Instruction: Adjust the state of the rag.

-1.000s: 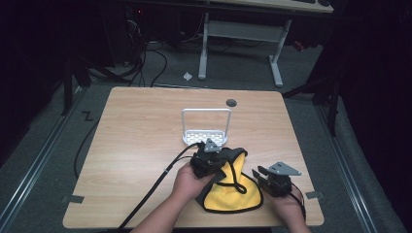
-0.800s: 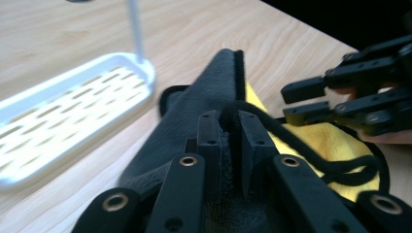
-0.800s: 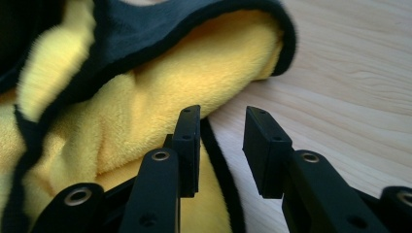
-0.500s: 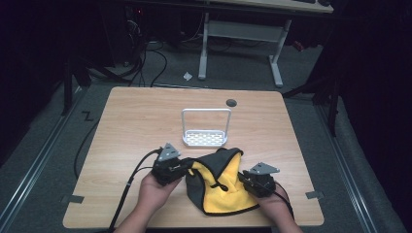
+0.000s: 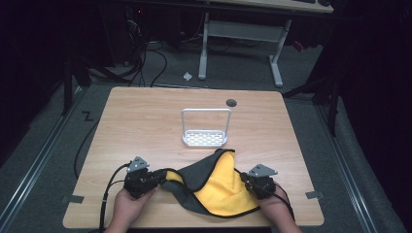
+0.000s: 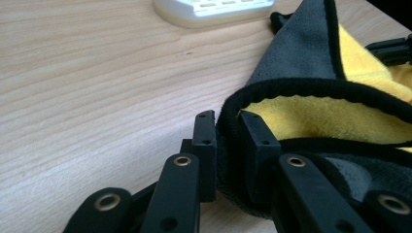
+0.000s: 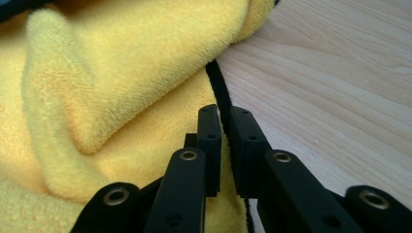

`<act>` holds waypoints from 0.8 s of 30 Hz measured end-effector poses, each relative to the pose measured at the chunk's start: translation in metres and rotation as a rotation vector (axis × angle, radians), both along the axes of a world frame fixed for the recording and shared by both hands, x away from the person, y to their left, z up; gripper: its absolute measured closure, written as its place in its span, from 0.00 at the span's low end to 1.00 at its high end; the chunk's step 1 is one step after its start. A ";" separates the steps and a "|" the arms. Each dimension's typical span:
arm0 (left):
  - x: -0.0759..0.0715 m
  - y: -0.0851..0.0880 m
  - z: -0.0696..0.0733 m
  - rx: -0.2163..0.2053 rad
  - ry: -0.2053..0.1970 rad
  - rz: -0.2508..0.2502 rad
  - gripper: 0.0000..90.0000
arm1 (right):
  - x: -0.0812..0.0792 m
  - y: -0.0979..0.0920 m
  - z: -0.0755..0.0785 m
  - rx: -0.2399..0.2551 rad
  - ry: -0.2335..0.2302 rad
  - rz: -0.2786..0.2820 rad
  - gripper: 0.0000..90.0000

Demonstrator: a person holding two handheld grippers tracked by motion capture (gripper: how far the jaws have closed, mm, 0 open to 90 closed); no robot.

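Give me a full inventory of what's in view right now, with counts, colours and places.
cloth: 1, yellow with grey back and black hem, near edge of table, between the two tools
rack: 1, white, table centre, beyond the cloth
table: 1, light wood
hole: 1, dark, far side of table top
tape: 2 grey pieces on the floor, one by each near corner
desk frame: 1, white, on the floor behind
left tool: 1, black, shut on the cloth's left hem
right tool: 1, black, shut on the cloth's right hem
hands: 2, at the near edge, one on each tool
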State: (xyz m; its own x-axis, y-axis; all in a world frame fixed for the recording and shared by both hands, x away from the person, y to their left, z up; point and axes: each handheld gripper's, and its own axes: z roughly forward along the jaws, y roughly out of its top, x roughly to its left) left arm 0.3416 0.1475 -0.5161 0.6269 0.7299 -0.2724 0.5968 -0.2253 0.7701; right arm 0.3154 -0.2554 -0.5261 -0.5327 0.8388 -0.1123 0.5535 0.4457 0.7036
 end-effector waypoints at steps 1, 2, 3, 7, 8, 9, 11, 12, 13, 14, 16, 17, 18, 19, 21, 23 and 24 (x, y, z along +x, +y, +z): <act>0.000 0.000 0.000 0.000 0.000 0.000 0.86 | 0.000 0.000 0.000 0.000 0.000 0.000 0.94; 0.001 0.001 -0.002 0.001 0.006 0.005 0.86 | 0.000 -0.002 0.000 0.001 -0.001 -0.002 0.93; 0.002 0.003 -0.004 -0.002 0.015 0.009 0.86 | 0.000 -0.005 0.000 0.004 -0.001 -0.011 0.93; 0.005 0.009 -0.009 -0.004 0.039 0.027 0.85 | 0.000 -0.013 0.000 0.006 -0.002 -0.037 0.93; 0.006 0.010 -0.010 -0.001 0.042 0.031 0.85 | 0.000 -0.016 0.000 0.002 -0.002 -0.044 0.93; 0.006 0.011 -0.011 0.002 0.042 0.037 0.85 | -0.001 -0.021 0.000 0.000 -0.005 -0.060 0.93; 0.006 0.014 -0.012 0.009 0.041 0.052 0.85 | -0.001 -0.025 0.001 0.003 -0.006 -0.073 0.93; 0.007 0.015 -0.012 0.010 0.042 0.055 0.85 | -0.002 -0.027 0.001 0.001 -0.005 -0.085 0.93; 0.008 0.016 -0.013 0.012 0.043 0.063 0.85 | -0.002 -0.029 0.001 0.001 -0.007 -0.093 0.93; 0.009 0.018 -0.014 0.014 0.045 0.072 0.85 | -0.002 -0.032 0.002 0.001 -0.005 -0.104 0.93; 0.010 0.020 -0.015 0.018 0.047 0.082 0.85 | -0.003 -0.036 0.002 0.009 -0.008 -0.113 0.93; 0.011 0.021 -0.016 0.017 0.049 0.088 0.85 | -0.004 -0.038 0.002 0.013 -0.010 -0.117 0.93; 0.012 0.022 -0.017 0.018 0.054 0.090 0.85 | -0.004 -0.040 0.003 0.015 -0.009 -0.126 0.93; 0.012 0.023 -0.017 0.020 0.059 0.095 0.85 | -0.004 -0.041 0.004 0.015 -0.013 -0.130 0.93; 0.012 0.023 -0.018 0.028 0.068 0.102 0.84 | -0.004 -0.044 0.004 0.012 -0.019 -0.139 0.93; 0.011 0.024 -0.017 0.040 0.063 0.104 0.81 | -0.004 -0.046 0.004 0.005 -0.018 -0.154 0.93; 0.010 0.024 -0.016 0.034 0.062 0.102 0.78 | -0.004 -0.046 0.004 -0.001 -0.020 -0.160 0.93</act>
